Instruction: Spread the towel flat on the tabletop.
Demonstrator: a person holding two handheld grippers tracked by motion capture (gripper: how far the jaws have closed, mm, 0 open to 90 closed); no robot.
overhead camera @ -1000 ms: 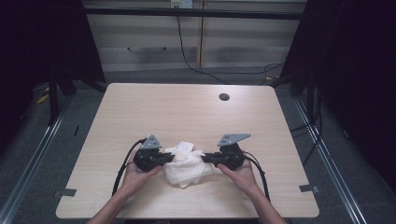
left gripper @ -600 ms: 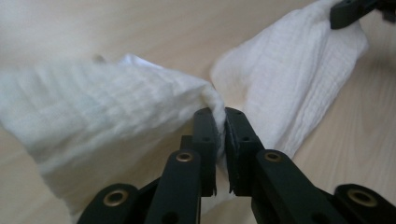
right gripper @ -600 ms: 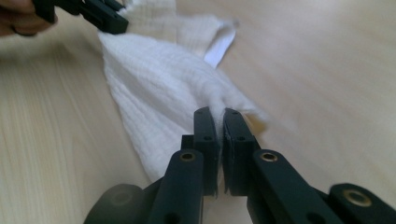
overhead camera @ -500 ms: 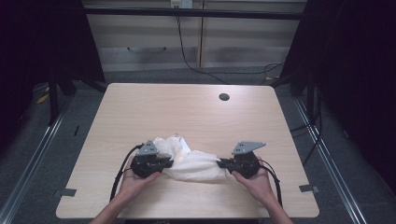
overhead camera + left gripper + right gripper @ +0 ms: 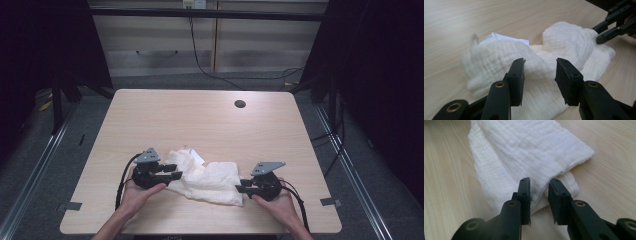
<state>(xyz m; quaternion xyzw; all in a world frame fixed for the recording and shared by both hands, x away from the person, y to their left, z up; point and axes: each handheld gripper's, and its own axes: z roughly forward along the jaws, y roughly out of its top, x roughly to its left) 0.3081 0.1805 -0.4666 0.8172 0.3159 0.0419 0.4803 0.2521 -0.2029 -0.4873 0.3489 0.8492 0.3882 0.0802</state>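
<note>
A crumpled white muslin cloth (image 5: 207,177) lies on the wooden table (image 5: 200,120) near its front edge, spread between the two grippers. My left gripper (image 5: 172,171) is at the cloth's left end, open; in the left gripper view its jaws (image 5: 540,61) stand apart just above the cloth (image 5: 564,45). My right gripper (image 5: 240,189) is at the cloth's right end, also open. In the right gripper view its jaws (image 5: 539,181) frame the near corner of the cloth (image 5: 529,147) without pinching it. A white tag (image 5: 506,38) pokes out from the far folds.
A round dark cable hole (image 5: 240,104) sits in the table's far right part. Behind the table stands a pale cabinet (image 5: 210,45) with a cable hanging down. Metal rails run along the floor on both sides.
The grippers drew apart, stretching the bunched cloth sideways. The right one went right and toward the near edge. Both now stand open, the cloth slack on the table.
</note>
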